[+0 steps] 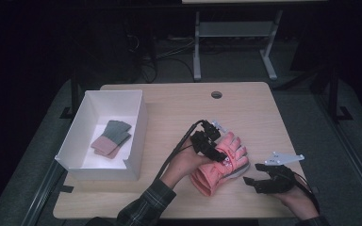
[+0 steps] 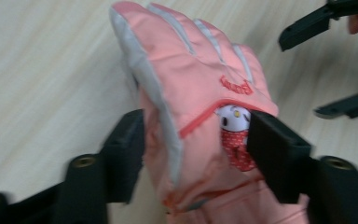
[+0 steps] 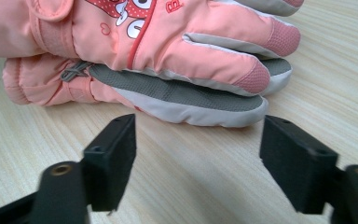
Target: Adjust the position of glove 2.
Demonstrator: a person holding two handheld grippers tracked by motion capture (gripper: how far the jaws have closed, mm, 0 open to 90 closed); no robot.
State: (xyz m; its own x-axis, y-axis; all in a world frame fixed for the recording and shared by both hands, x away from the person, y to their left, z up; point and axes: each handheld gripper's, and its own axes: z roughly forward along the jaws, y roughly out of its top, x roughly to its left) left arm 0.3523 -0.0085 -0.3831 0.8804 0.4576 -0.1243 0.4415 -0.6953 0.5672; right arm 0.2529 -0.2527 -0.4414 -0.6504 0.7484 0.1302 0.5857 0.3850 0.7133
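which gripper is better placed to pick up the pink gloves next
Left, probably. The left gripper already straddles the stacked pink padded gloves, its open fingers on either side. The right gripper sits open beside them, short of the gloves.

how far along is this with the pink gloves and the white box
Done: a folded grey and pink item already lies in the white box. In hand: two pink gloves lie stacked on the table; the left gripper straddles them with jaws open, while the right gripper waits open beside them. Left, probably: gripping the pair and moving it into the box.
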